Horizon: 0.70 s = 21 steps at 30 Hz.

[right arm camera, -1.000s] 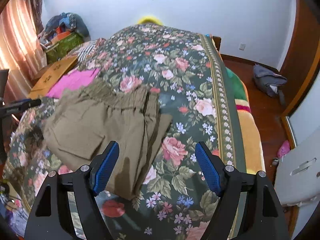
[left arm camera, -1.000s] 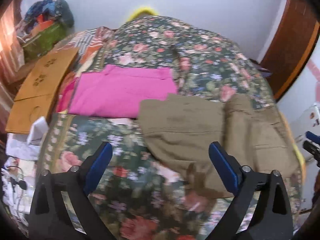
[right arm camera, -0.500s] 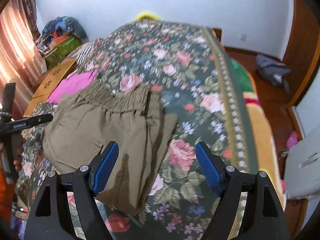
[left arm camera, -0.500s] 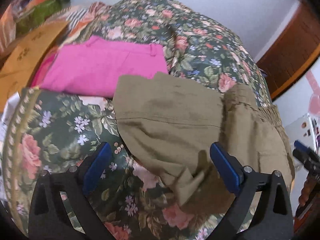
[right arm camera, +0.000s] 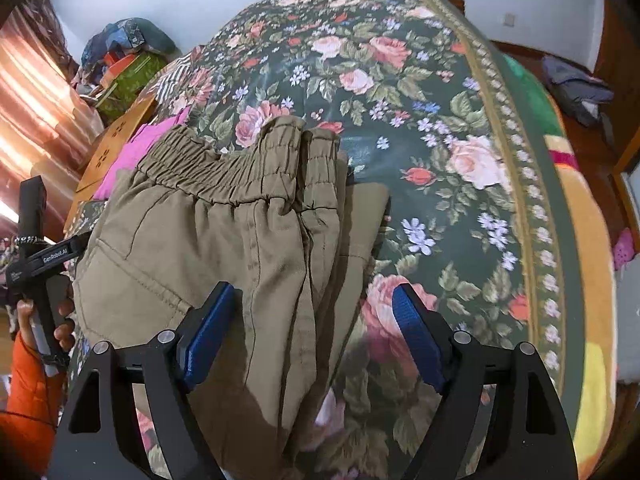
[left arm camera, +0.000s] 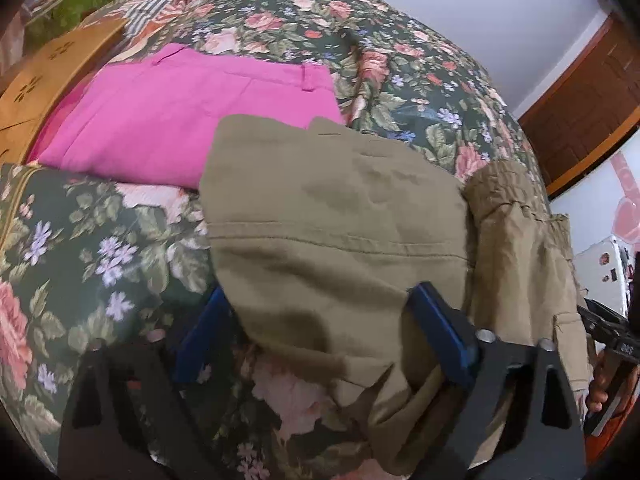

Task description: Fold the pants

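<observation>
Pants: khaki pants (right arm camera: 224, 240) lie partly folded on the floral bedspread (right arm camera: 420, 120).
Left gripper: left gripper (left arm camera: 320, 332) jaws closing around the leg-end fabric, not yet pinching.
Right gripper: right gripper (right arm camera: 312, 336) spread, straddling the pants' edge.
Nearby: pink garment (left arm camera: 192, 112) just beside; cardboard (left arm camera: 44, 80) beyond.

Left tool (left arm camera: 320, 332) angled down, jaws closing, right tool (right arm camera: 312, 332) angled down, spread
</observation>
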Each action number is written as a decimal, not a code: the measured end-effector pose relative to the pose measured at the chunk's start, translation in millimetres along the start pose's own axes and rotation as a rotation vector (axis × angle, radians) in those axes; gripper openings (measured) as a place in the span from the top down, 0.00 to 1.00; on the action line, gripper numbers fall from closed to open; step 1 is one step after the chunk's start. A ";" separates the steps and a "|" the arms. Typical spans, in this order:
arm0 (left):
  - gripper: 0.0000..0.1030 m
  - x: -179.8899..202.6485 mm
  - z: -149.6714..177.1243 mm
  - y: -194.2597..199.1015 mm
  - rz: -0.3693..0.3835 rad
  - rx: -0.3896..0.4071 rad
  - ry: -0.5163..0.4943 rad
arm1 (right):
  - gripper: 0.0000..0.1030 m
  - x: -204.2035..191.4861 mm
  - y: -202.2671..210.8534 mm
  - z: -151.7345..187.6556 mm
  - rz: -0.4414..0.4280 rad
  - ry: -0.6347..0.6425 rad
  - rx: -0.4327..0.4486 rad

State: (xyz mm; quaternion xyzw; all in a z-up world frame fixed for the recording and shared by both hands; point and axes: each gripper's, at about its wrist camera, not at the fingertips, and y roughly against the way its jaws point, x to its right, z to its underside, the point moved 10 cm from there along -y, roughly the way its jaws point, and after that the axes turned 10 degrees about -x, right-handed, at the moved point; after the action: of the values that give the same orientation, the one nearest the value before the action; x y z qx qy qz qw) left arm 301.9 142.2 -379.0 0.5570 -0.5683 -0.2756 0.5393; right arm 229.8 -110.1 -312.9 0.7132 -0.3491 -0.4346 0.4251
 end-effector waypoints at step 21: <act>0.50 12.0 -11.1 -0.3 -0.016 0.026 -0.078 | 0.57 -9.3 -12.2 -12.1 -0.165 0.049 -0.038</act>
State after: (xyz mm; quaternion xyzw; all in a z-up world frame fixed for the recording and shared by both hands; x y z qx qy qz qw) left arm 314.6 134.2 -372.7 0.5573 -0.5879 -0.2942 0.5073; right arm 238.9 -93.5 -317.8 0.7418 -0.2702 -0.4570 0.4098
